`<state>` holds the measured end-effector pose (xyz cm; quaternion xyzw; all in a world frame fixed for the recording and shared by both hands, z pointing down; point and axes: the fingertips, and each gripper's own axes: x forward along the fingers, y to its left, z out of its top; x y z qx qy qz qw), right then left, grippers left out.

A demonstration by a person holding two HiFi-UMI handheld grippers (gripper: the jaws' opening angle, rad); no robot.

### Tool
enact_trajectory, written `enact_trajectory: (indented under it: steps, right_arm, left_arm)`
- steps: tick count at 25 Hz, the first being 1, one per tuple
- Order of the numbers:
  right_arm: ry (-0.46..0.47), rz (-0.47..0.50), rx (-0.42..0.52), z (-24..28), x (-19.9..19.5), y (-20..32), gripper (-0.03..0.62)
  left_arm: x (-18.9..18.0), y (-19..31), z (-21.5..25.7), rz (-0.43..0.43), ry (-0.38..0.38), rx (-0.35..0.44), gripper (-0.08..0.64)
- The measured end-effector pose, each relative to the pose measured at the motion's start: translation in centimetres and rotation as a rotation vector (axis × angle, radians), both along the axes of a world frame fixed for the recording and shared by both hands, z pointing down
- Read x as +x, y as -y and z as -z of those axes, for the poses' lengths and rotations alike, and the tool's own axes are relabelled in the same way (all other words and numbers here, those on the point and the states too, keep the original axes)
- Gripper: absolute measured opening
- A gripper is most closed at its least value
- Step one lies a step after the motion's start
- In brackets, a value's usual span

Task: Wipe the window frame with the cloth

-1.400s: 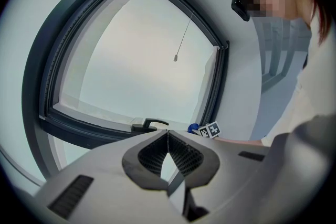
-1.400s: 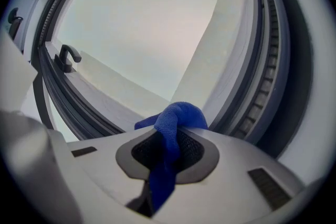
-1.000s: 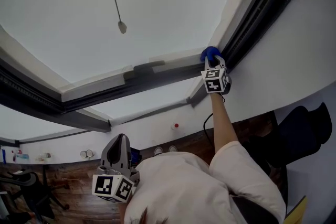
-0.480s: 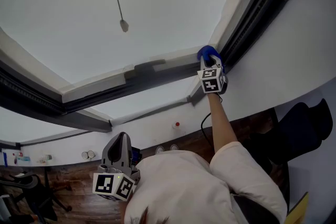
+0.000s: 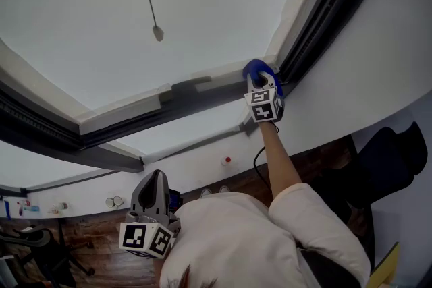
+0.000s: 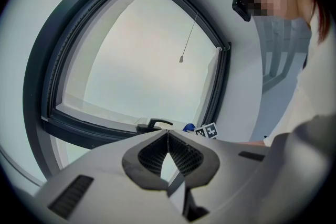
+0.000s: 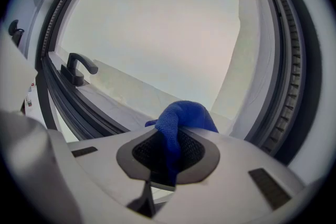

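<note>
The cloth (image 7: 184,115) is pinched between the pressed-in jaws of the right gripper (image 7: 176,139). Its bunched head is pushed out past the tips, and its tail trails back along the jaw axis. It is held at the bottom rail of the window frame (image 5: 128,119), in the corner where the upright closes the way at 3 o'clock in the head view. Bare rail is left open toward 9 o'clock as far as the handle (image 5: 192,85), which stands in that path. A pull cord (image 5: 157,32) is seen against the pane at 11 o'clock. The left gripper (image 5: 154,197) is held low at 7 o'clock, well apart, its jaws closed tip to tip on nothing.
</note>
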<state>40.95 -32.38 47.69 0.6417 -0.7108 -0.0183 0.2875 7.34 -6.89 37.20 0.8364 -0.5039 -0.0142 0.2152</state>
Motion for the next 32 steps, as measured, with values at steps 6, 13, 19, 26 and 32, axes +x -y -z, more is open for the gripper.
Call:
enact_trajectory:
  steps: [6, 13, 19, 26, 32]
  right_arm:
    - [0.023, 0.04, 0.014, -0.2, -2.8, -0.5, 0.048]
    - [0.031, 0.076, 0.011, -0.2, -5.5, -0.8, 0.047]
    - [0.026, 0.121, 0.004, -0.1, -7.7, -1.2, 0.048]
    - [0.025, 0.144, 0.001, -0.2, -9.9, -1.6, 0.048]
    - [0.025, 0.155, 0.001, -0.1, -11.3, -1.9, 0.048]
  left_arm:
    - [-0.2, -0.4, 0.0, 0.002, -0.003, 0.005, 0.011]
    - [-0.7, -1.0, 0.0, 0.011, -0.006, 0.009, 0.011]
    - [-0.9, -1.8, 0.0, 0.004, -0.01, 0.008, 0.011]
    - [-1.9, -2.5, -0.3, 0.007, -0.018, 0.007, 0.011]
    - [-3.3, -3.2, -0.5, 0.019, -0.013, 0.003, 0.011]
